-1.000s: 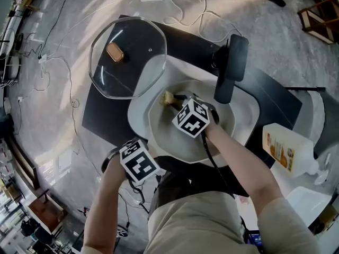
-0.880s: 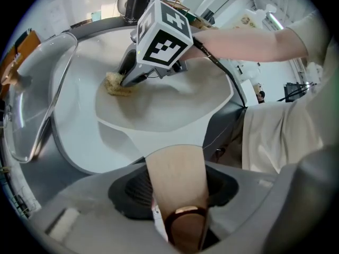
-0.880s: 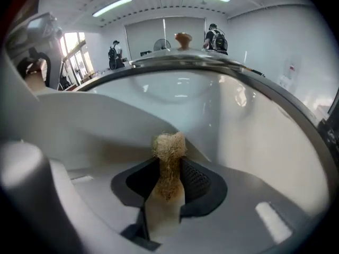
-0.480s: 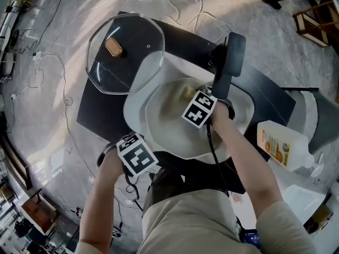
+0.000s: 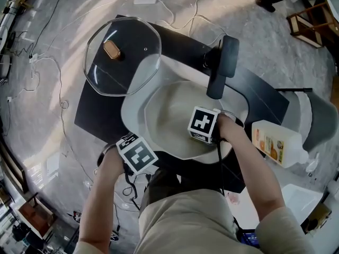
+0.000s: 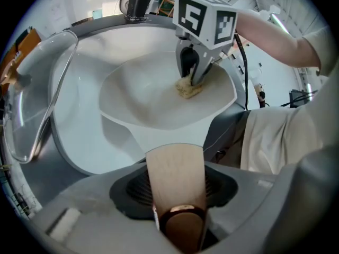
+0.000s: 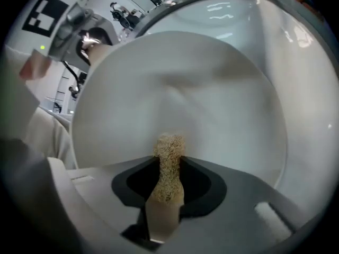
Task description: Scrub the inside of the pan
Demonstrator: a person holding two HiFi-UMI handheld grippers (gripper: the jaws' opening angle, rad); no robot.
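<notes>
A white pan (image 5: 168,106) lies in a white basin (image 5: 133,100) on the black table. My left gripper (image 5: 139,155) is at the pan's near-left side, its jaws closing on the pan's wooden handle (image 6: 175,176), which runs between them to a copper end ring. My right gripper (image 5: 204,125) reaches into the pan's near-right part. It is shut on a tan scrub sponge (image 7: 169,165), which presses on the pan's inner wall. The left gripper view shows the right gripper (image 6: 192,74) with the sponge (image 6: 189,88) at its tips.
A glass lid (image 5: 122,57) with a wooden knob (image 5: 112,50) leans on the basin's far-left rim. A black stand (image 5: 222,67) rises behind the pan. A bottle with an orange label (image 5: 275,143) lies to the right. Cables cross the floor around the table.
My right gripper has swept the sponge from the pan's far-left part across to its near-right part. The left gripper has stayed on the handle.
</notes>
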